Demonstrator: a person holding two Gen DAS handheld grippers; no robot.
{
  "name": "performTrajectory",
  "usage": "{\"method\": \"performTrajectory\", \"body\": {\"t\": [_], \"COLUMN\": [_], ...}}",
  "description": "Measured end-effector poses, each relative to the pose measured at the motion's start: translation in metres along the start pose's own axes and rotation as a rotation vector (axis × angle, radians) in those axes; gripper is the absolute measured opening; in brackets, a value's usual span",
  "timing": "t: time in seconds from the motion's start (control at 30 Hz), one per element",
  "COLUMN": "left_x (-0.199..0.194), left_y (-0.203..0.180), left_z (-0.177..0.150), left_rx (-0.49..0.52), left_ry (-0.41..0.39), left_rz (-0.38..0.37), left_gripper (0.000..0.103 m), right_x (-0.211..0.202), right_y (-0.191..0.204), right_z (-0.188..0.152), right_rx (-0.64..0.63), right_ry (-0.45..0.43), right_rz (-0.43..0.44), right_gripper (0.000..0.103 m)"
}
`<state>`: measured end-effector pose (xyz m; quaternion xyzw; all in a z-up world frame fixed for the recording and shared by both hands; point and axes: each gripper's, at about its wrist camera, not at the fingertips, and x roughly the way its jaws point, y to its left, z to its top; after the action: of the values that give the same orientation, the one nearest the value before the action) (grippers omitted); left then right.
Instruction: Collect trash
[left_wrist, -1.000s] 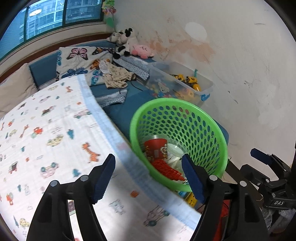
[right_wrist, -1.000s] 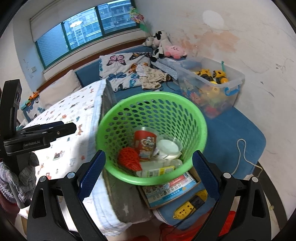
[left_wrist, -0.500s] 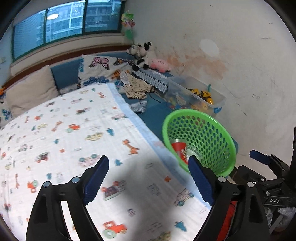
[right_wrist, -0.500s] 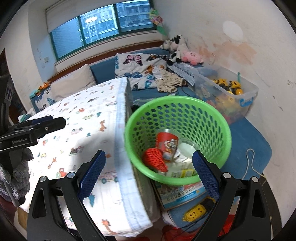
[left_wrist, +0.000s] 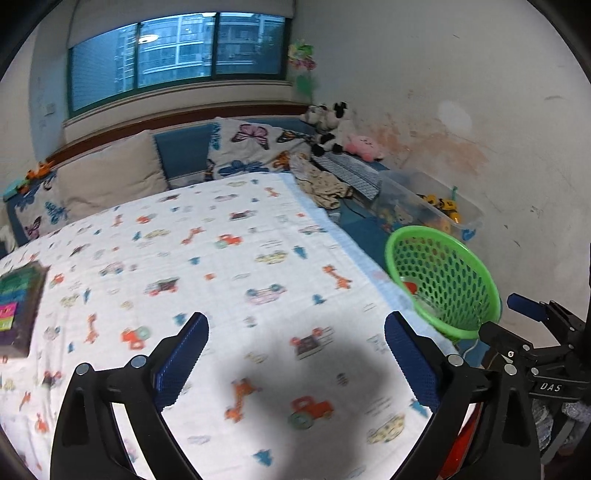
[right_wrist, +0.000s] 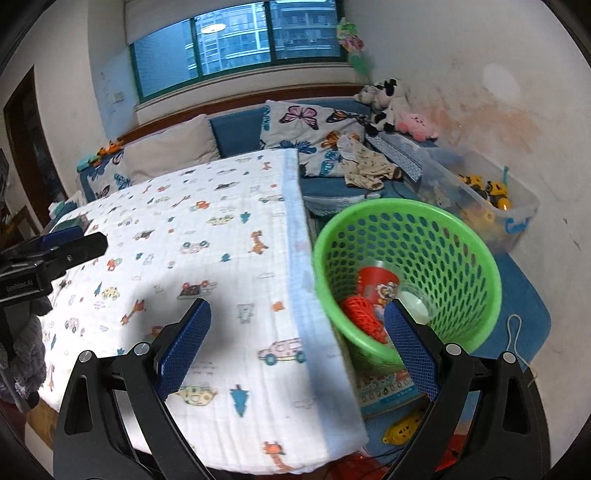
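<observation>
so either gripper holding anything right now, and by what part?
Nothing held. Left gripper and right gripper are both open and empty above the printed blanket.

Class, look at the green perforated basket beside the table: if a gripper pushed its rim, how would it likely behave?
The green basket looks like thin perforated plastic, so probably light and slightly flexible. It already sits tilted on a printed box, so a push would likely tip or slide it. The red cup and other trash inside might shift.

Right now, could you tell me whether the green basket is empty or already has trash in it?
Not empty. The green basket holds a red printed cup, an orange mesh piece and a clear lidded cup.
</observation>
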<state>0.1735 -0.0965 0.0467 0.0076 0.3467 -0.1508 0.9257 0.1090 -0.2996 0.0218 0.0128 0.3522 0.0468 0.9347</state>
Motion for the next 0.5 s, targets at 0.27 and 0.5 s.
{"method": "performTrajectory", "body": {"t": [0.27,0.5], "left_x": [-0.026,-0.045], "left_y": [0.035,0.055], "left_z": [-0.020,-0.036], "left_rx": [-0.037,-0.063], "left_ry": [-0.024,-0.039], "left_rz": [0.072,0.116], "left_gripper": [0.094,0.094], "right_x": [0.003,0.004], "right_y": [0.026,0.044], "right_z": [-0.003,-0.006], "right_rx": [-0.017,-0.032], "right_ry": [0.006,0.003], "right_rz": [0.030,0.044], "right_gripper": [0.094,0.094]}}
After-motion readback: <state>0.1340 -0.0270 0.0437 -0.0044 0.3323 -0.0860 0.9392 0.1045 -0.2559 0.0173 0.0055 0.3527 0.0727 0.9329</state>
